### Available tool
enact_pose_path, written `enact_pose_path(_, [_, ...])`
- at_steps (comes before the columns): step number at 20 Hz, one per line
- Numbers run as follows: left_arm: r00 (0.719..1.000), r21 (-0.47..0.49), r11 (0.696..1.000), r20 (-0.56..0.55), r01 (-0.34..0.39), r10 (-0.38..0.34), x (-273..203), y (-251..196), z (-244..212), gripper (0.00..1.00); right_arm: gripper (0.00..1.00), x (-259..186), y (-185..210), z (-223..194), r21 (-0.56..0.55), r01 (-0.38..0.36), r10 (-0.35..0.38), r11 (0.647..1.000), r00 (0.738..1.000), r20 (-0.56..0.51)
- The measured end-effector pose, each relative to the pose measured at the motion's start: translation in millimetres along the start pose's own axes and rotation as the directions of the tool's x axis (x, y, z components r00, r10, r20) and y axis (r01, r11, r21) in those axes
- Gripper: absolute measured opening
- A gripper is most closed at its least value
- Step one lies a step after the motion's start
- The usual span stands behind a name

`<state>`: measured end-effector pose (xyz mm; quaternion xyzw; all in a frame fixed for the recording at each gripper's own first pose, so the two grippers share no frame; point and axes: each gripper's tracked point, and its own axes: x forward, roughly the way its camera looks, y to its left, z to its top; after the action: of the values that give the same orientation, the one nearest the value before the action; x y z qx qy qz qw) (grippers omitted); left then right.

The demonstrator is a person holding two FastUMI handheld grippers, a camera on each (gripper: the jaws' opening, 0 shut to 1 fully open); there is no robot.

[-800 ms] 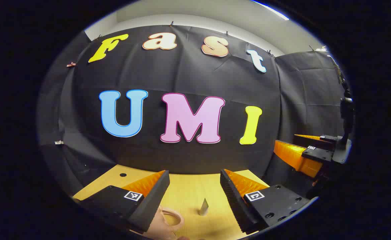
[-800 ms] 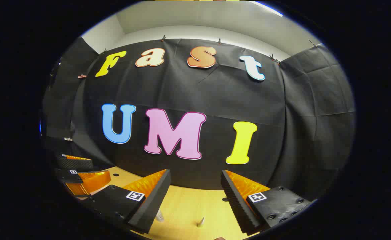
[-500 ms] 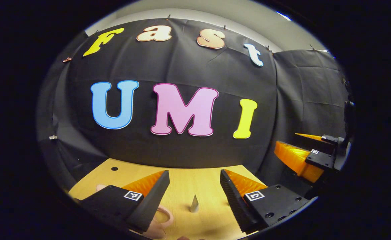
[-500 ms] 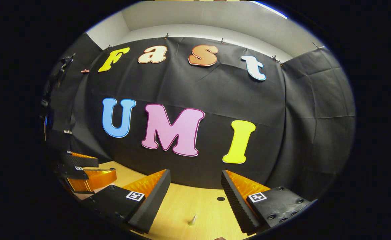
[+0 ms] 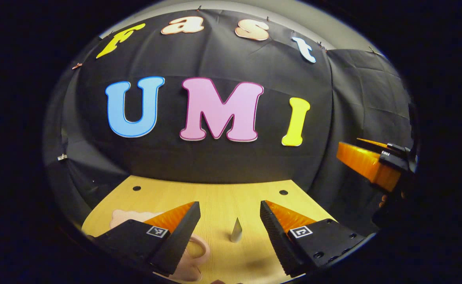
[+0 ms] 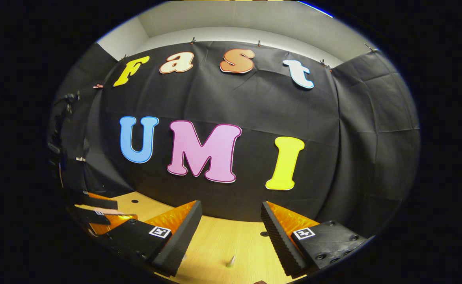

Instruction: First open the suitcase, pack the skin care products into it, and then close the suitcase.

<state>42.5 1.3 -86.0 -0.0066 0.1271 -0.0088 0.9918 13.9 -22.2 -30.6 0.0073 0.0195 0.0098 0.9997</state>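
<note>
The table [image 5: 215,197] spans the lower part of both views, below the black wall [image 5: 215,157]. A pink case [image 5: 191,256] lies on it, partly behind the left gripper's [image 5: 230,221] left finger. Both that and the right gripper [image 6: 231,223] hover spread wide – nothing held. A small silvery tube [image 5: 236,230] stands upright between the left fingers – its tip [image 6: 231,261] in the right gripper view
</note>
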Motion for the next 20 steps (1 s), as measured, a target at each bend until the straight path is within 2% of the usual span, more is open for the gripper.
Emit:
enact_pose_path(2, [0.994,-0.019,1.0,-0.107,0.007,-0.009,17,6,-27,0.96,0.96,1,-2,-3,0.011,0.003,-0.003,1.0,1.0,-0.009])
enact_pose_path(4, [0.974,-0.034,0.999,-0.226,-0.009,0.001,34,18,-58,0.96,0.94,0,-9,-6,0.014,0.019,-0.018,1.0,1.0,-0.014])
enact_pose_path(6, [0.933,-0.036,0.999,-0.36,-0.029,0.014,46,29,-92,0.96,0.96,-3,-18,-8,0.023,0.037,-0.036,0.999,0.999,-0.017])
enact_pose_path(8, [0.876,-0.03,0.999,-0.481,-0.039,0.02,56,37,-127,0.96,0.96,-6,-28,-9,0.046,0.056,-0.055,0.997,0.998,-0.019])
enact_pose_path(11, [0.808,-0.016,0.997,-0.587,-0.071,0.048,69,47,-165,0.97,0.96,-13,-42,-9,0.083,0.095,-0.094,0.992,0.995,-0.026])
enact_pose_path(13, [0.779,-0.031,0.997,-0.626,-0.072,0.037,76,46,-180,0.97,0.96,-17,-53,-10,0.072,0.123,-0.122,0.99,0.992,-0.027])
enact_pose_path(16, [0.753,-0.012,0.995,-0.655,-0.095,0.063,89,55,-194,0.96,0.96,-26,-65,-16,0.059,0.151,-0.148,0.987,0.988,-0.046])
enact_pose_path(17, [0.755,0.015,0.996,-0.651,-0.09,0.078,97,59,-194,0.96,0.96,-30,-69,-19,0.058,0.161,-0.158,0.985,0.986,-0.057])
enact_pose_path(18, [0.761,0.034,0.996,-0.643,-0.082,0.085,104,59,-193,0.92,0.96,-33,-72,-21,0.058,0.168,-0.165,0.984,0.984,-0.063])
enact_pose_path(20, [0.758,0.087,0.993,-0.642,-0.076,0.114,111,62,-194,0.92,0.96,-38,-76,-22,0.055,0.183,-0.178,0.982,0.981,-0.072])
